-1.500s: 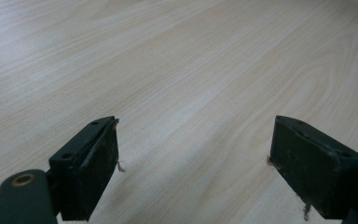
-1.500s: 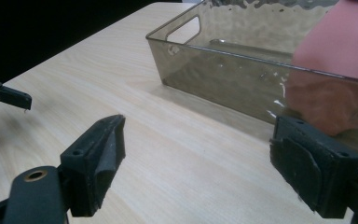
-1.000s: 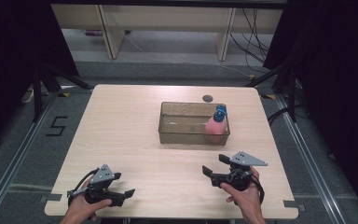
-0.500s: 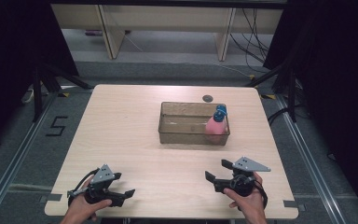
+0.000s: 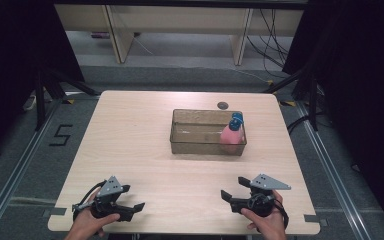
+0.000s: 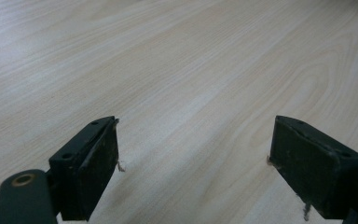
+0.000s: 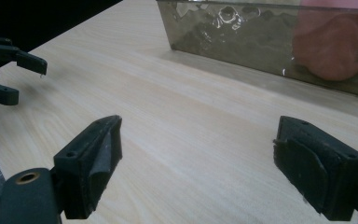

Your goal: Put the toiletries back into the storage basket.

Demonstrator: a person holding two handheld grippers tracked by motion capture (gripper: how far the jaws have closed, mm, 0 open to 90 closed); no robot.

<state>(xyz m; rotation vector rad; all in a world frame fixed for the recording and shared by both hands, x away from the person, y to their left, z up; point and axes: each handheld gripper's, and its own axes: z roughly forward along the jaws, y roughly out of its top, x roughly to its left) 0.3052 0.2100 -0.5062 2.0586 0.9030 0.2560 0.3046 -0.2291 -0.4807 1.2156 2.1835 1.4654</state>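
The right gripper (image 7: 196, 163) presents its two black jaws spread wide apart, with bare wooden table (image 7: 182, 116) between them. Ahead, at upper right, stands a clear smoked-plastic bin (image 7: 242, 32) on the table surface. A pink rounded object (image 7: 335, 51) is visible through the bin wall at its right end, blurred by the plastic. At the far left edge, the left gripper (image 7: 9, 70) appears, its jaws parted.

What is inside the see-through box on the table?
Inside the clear box a pink bottle with a blue cap sits at its right end. The rest looks empty. The box wall blurs the bottle's lower part, so its label can't be read.
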